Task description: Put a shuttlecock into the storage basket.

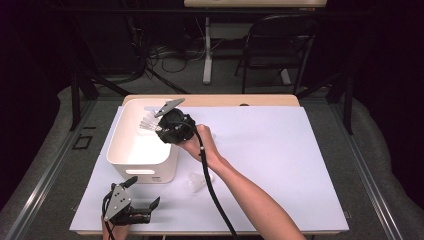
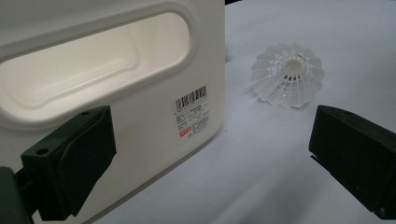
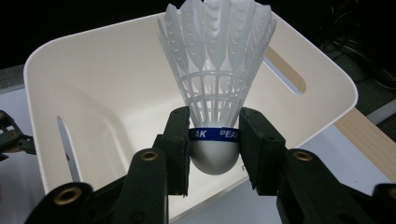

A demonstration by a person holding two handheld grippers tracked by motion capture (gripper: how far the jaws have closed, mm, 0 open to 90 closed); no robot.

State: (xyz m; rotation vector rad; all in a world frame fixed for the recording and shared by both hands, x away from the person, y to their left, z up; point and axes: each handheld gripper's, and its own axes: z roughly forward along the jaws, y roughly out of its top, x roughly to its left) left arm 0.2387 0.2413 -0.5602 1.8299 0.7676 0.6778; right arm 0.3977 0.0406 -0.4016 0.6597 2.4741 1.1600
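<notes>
From the high view, the right hand-held gripper (image 1: pixel 150 121) carries a shuttlecock (image 1: pixel 146 123) over the white bin (image 1: pixel 142 161); dropping it seems next. In the left gripper view, spread jaws idle beside a second shuttlecock (image 2: pixel 286 74) on the surface (image 2: pixel 280 177). In the right gripper view, the jaws pinch the shuttlecock's cork above the bin, so release calls only for opening.
</notes>
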